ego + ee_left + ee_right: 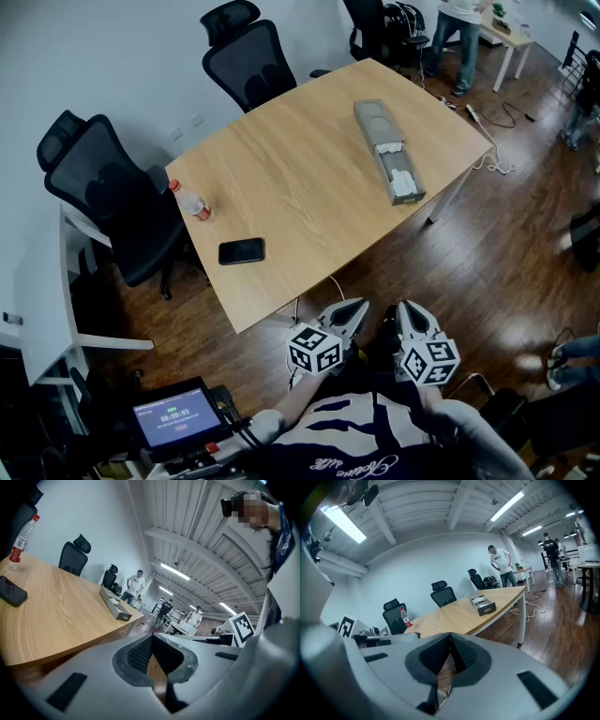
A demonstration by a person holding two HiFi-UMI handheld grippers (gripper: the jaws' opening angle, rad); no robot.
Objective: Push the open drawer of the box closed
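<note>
A long grey box (378, 125) lies on the far right part of the wooden table (291, 187), its drawer (401, 180) pulled out toward the table's right edge with white contents inside. Both grippers hang close to my body, off the table's near edge and far from the box. My left gripper (362, 304) is shut with nothing in it, and so is my right gripper (401, 306). The left gripper view shows the box (115, 606) far beyond the shut gripper (151, 637). In the right gripper view the box (483, 604) also lies far ahead of the gripper (450, 635).
A plastic bottle (190, 201) and a black phone (241, 251) sit on the table's near left. Black office chairs (246, 54) (103, 187) stand at the far and left sides. A device with a lit screen (174, 418) is at lower left. A person (458, 33) stands beyond.
</note>
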